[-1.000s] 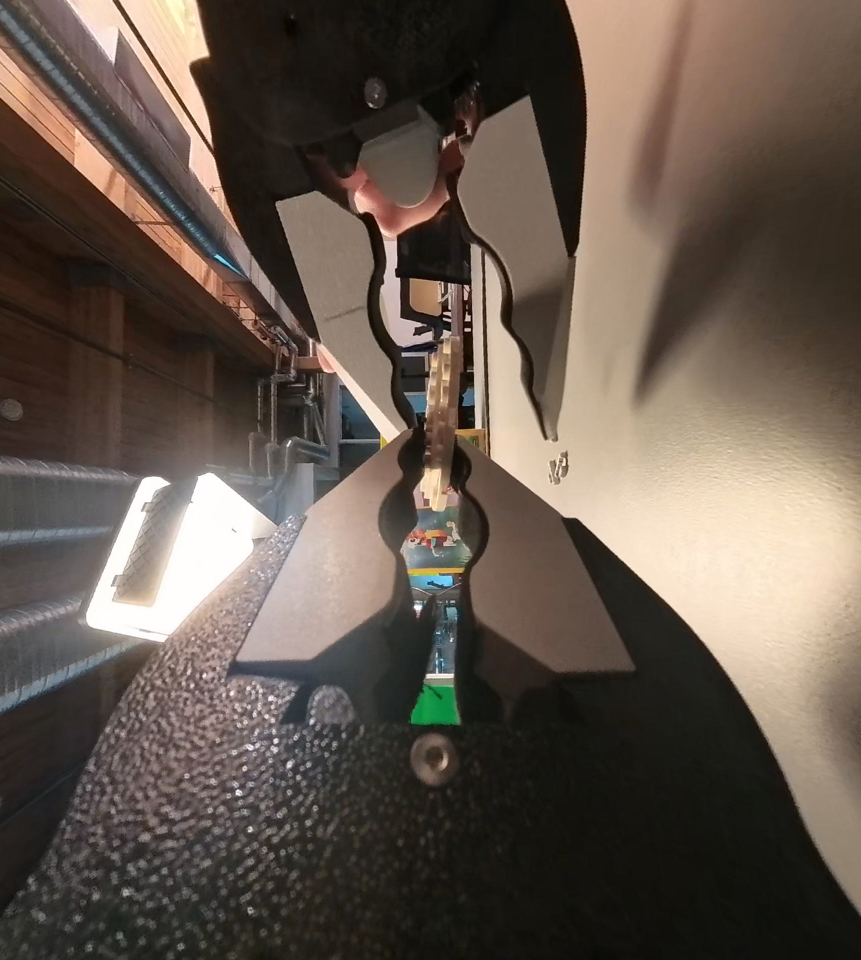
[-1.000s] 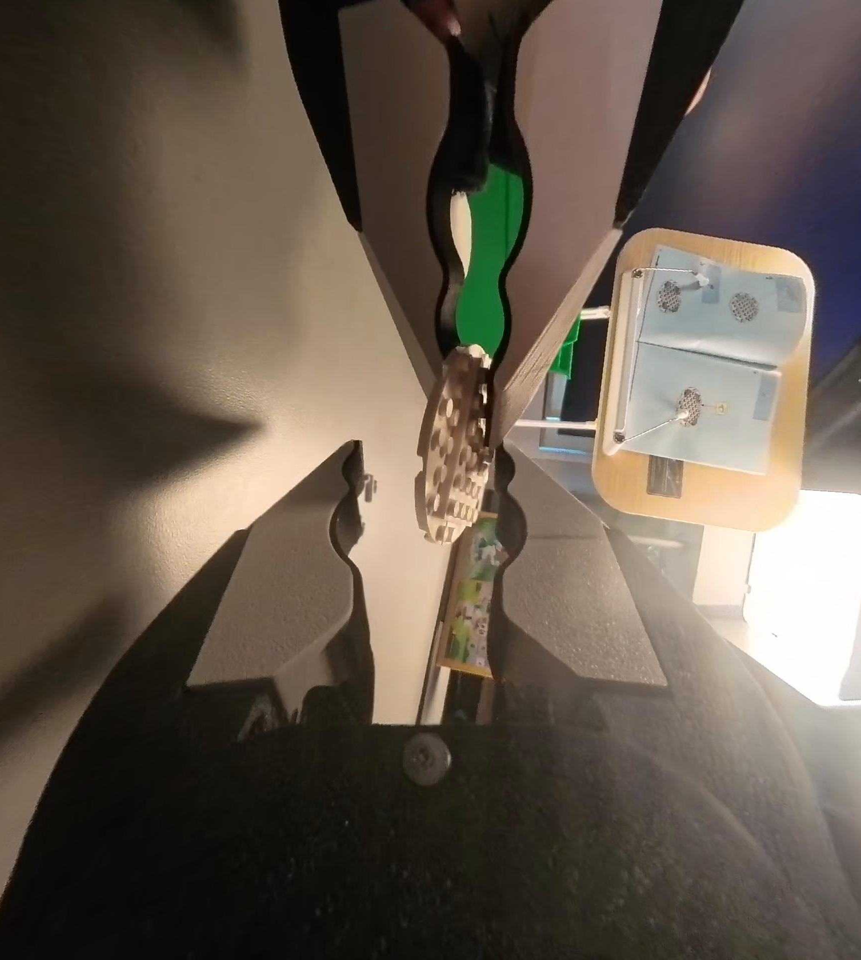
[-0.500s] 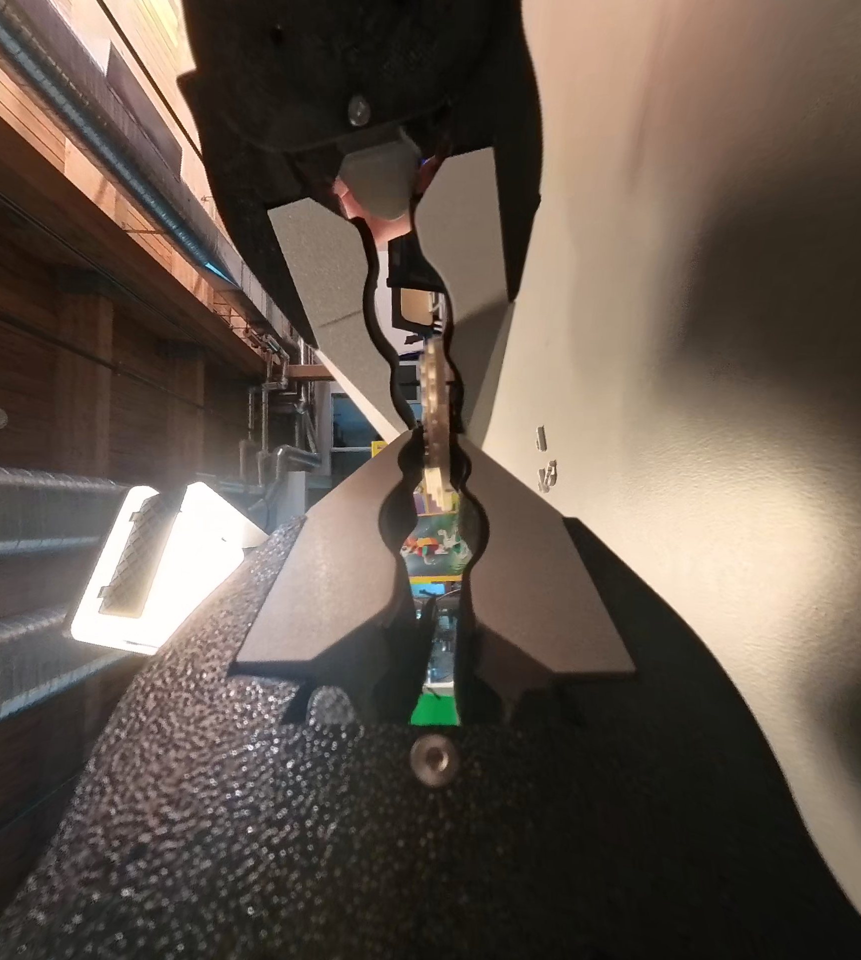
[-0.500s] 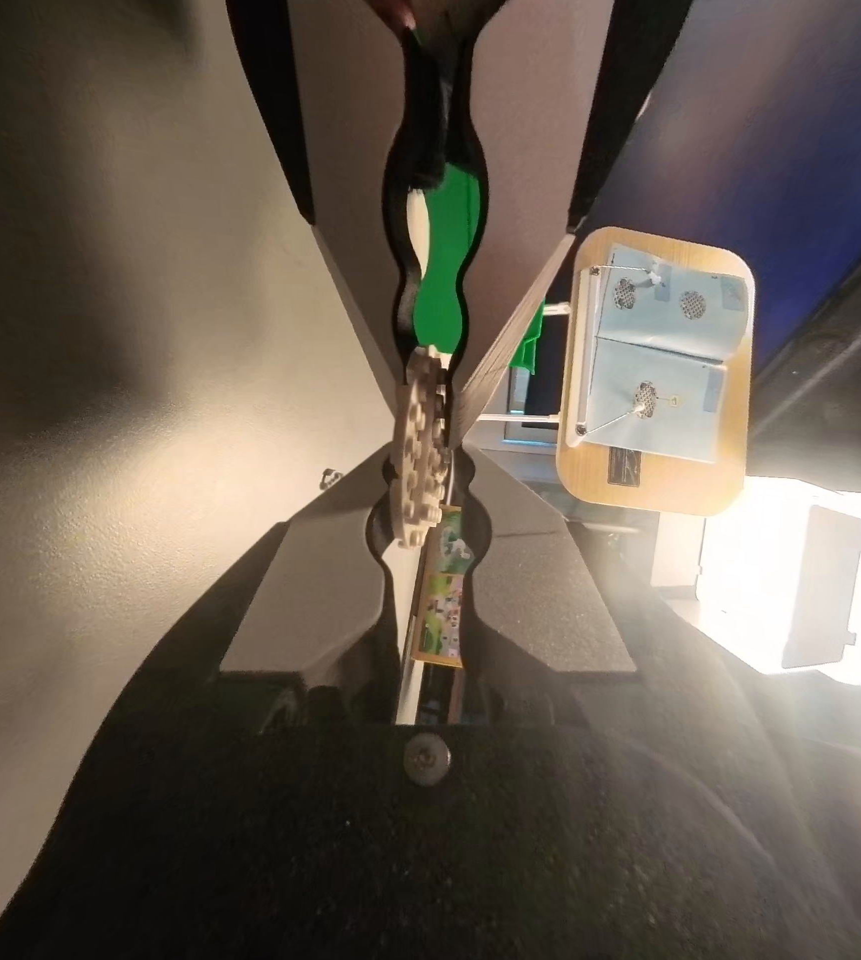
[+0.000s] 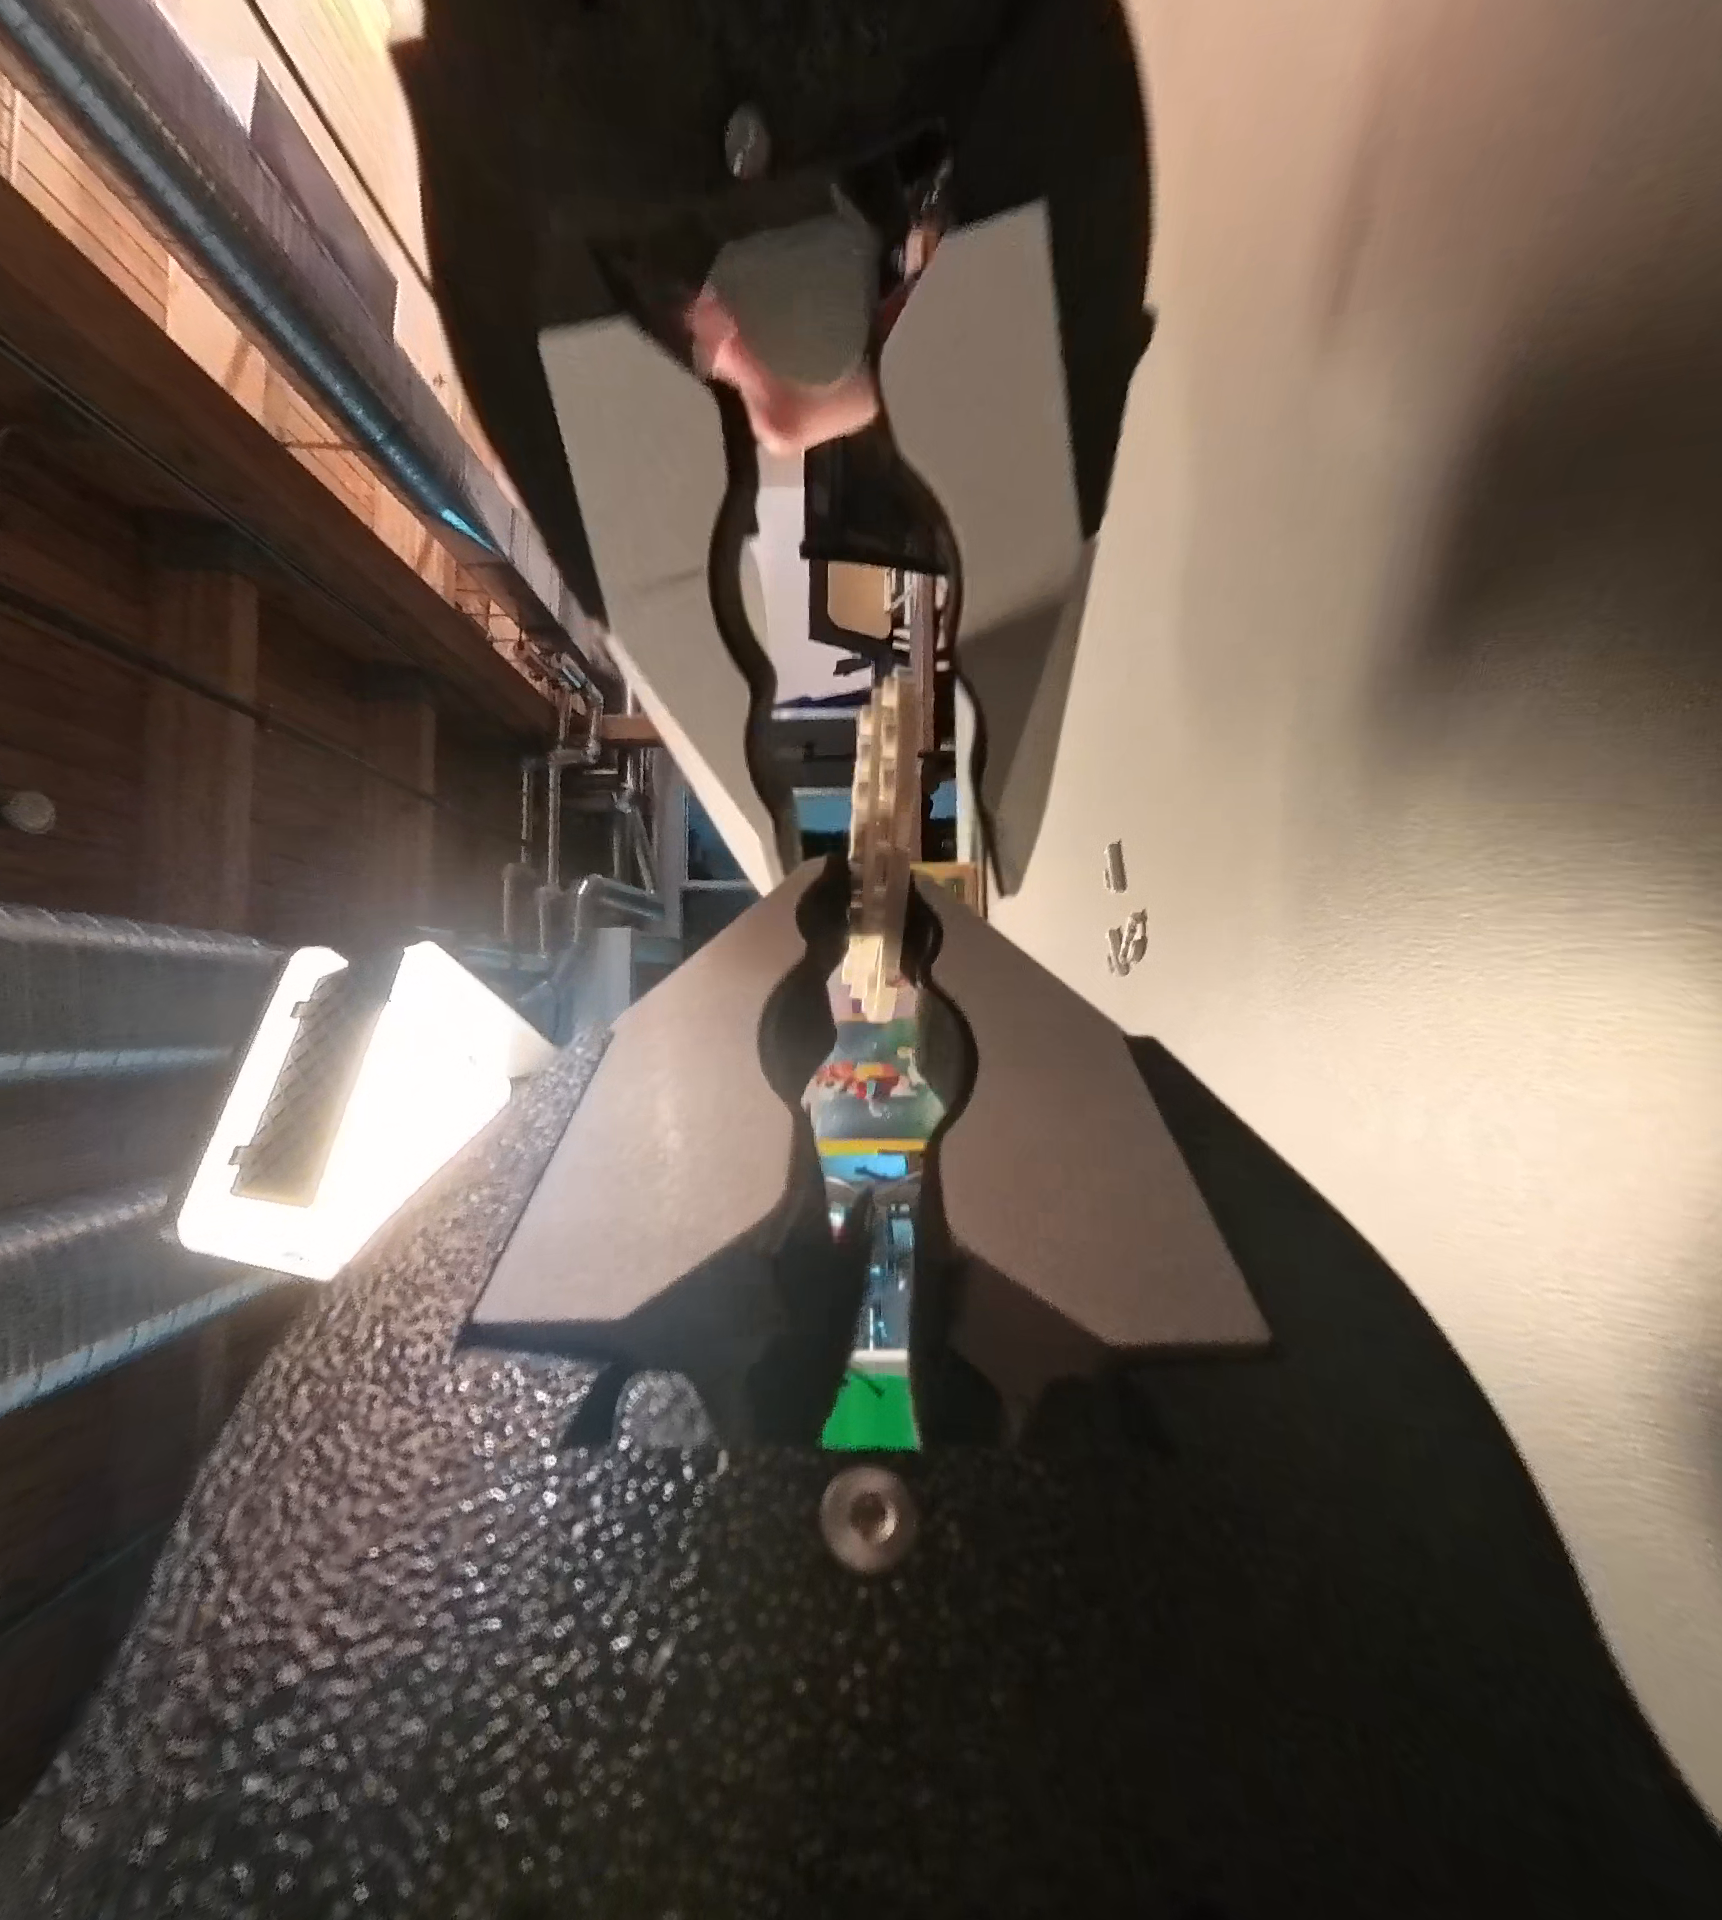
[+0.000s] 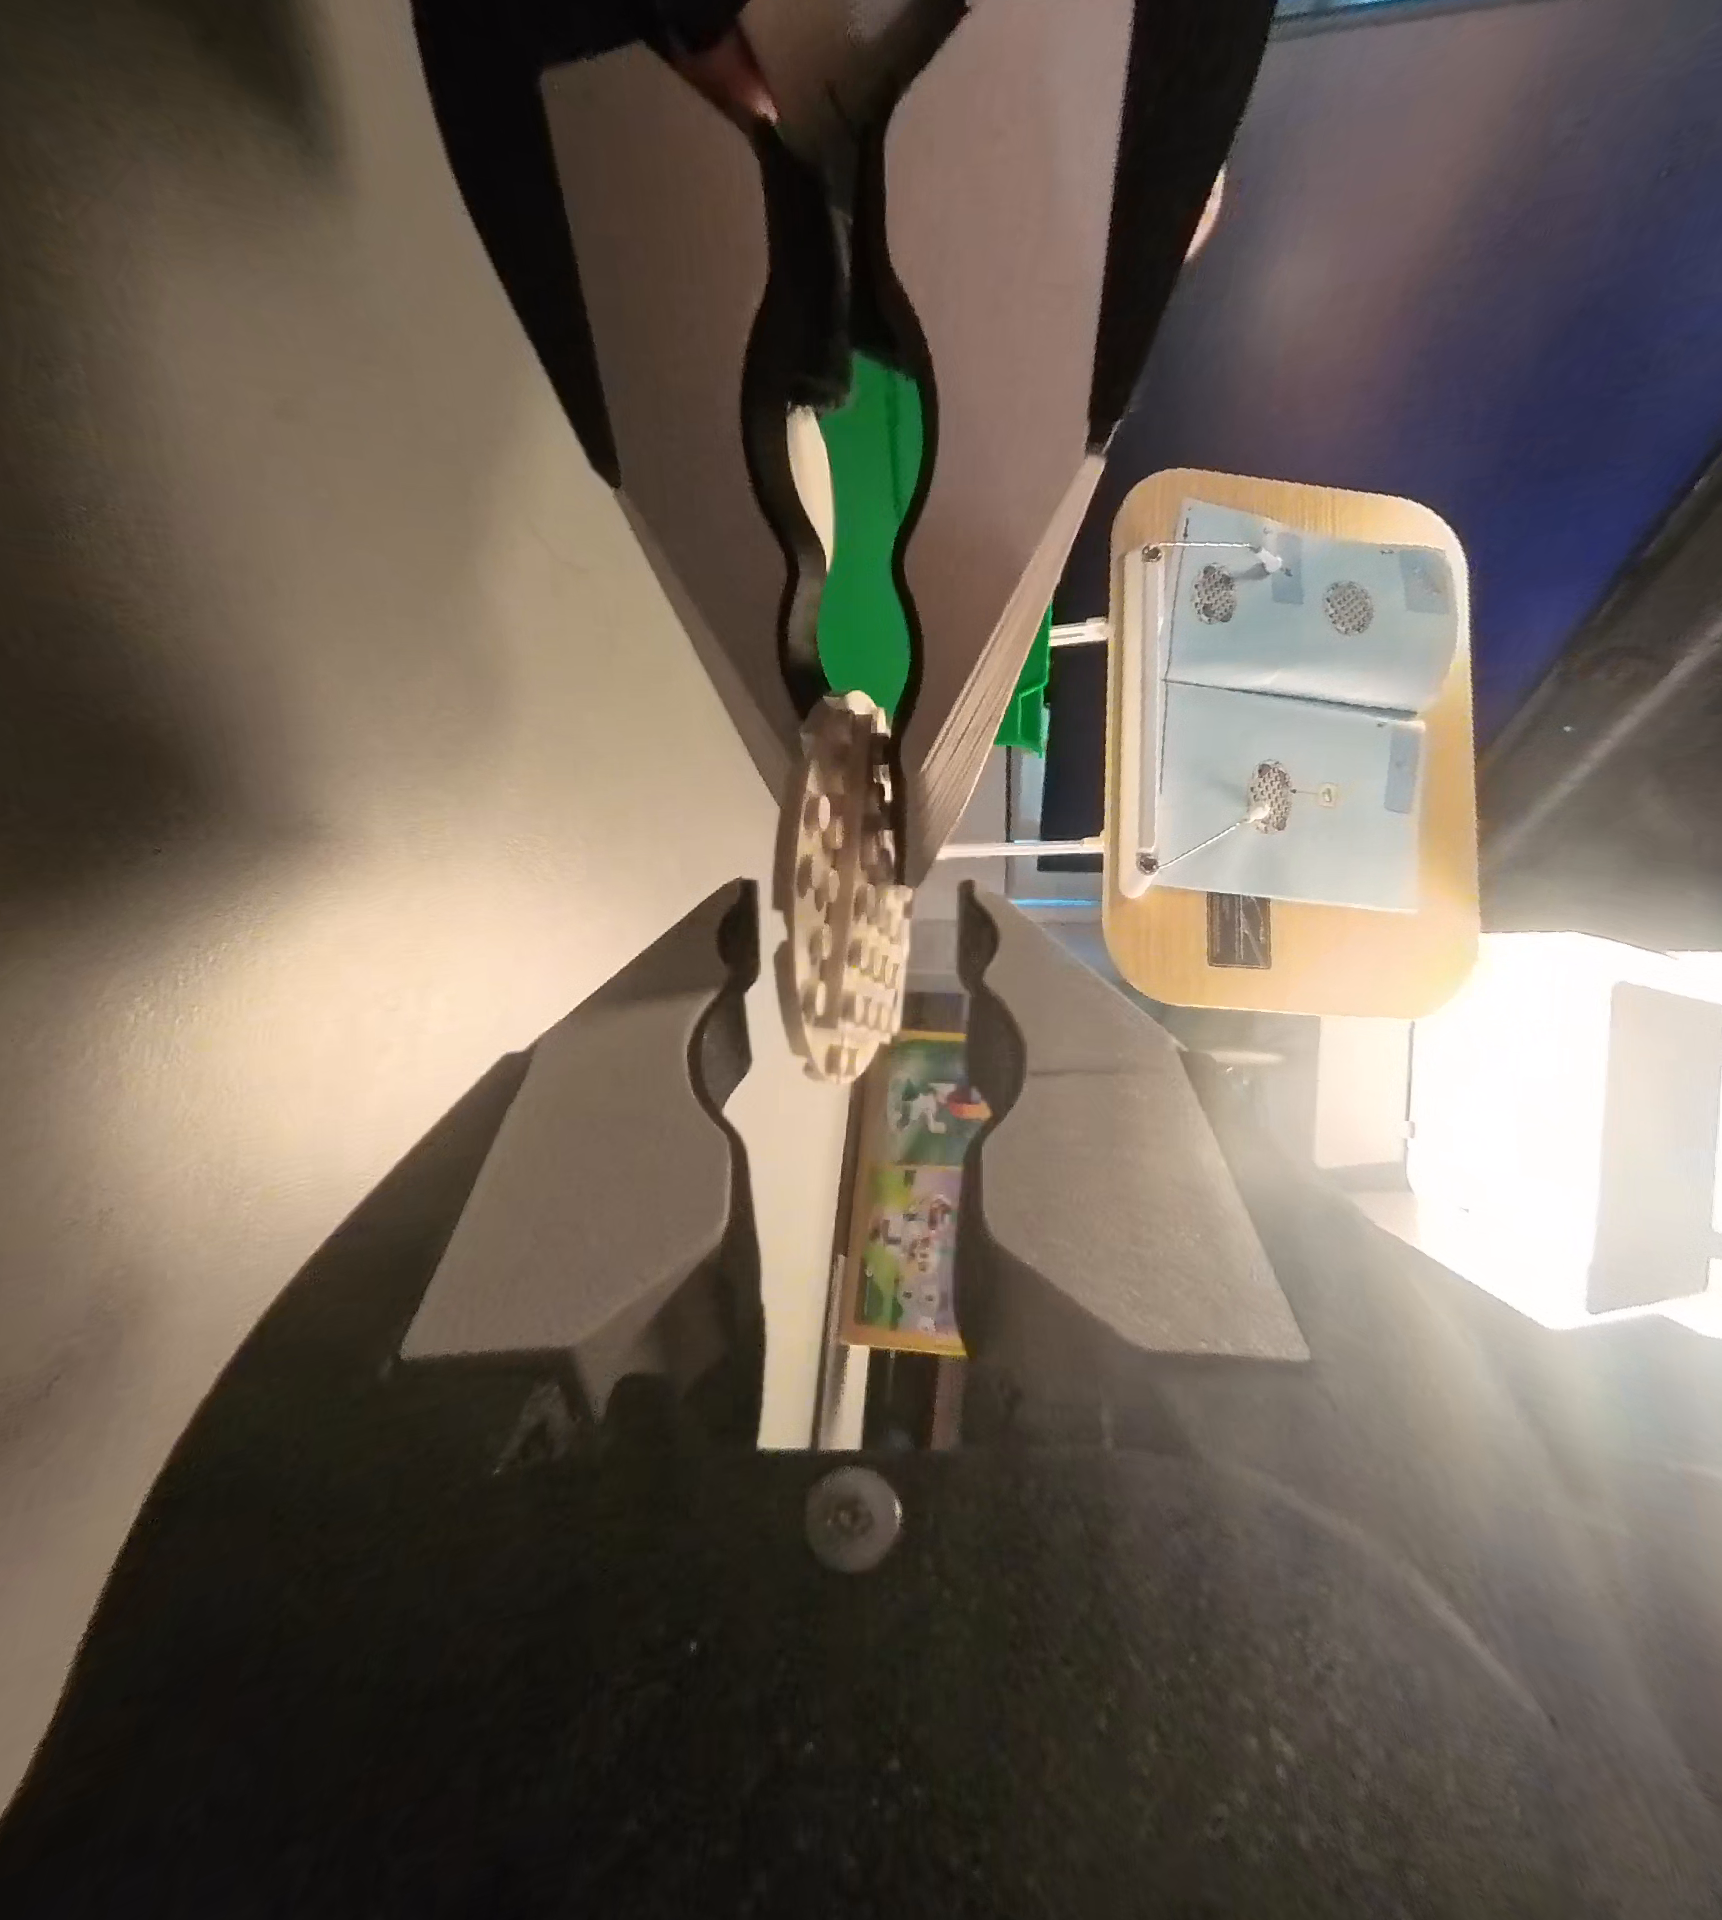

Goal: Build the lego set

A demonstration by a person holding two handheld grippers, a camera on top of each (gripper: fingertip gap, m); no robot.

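A tan round Lego plate (image 6: 836, 883) is held on edge between the two grippers, which face each other tip to tip. My left gripper (image 5: 880, 906) is shut on one rim of the plate (image 5: 883, 790). It also shows at the top of the right wrist view (image 6: 852, 717), pinching the plate's far rim. My right gripper (image 6: 857, 920) is open, and its fingers (image 6: 732, 935) stand on either side of the plate's near rim with a gap on both sides.
The white table (image 6: 317, 935) runs along one side. An open instruction booklet (image 6: 1293, 727) is clipped to a wooden board. A Lego box (image 6: 914, 1174) lies beyond the fingers. A bright lamp (image 6: 1584, 1132) glares nearby. Small loose pieces (image 5: 1125, 935) lie on the table. The grippers are tip to tip, or close to it.
My right gripper was open a second ago and closed in on the plate half a second ago. It has now spread open again. My left gripper has kept its hold.
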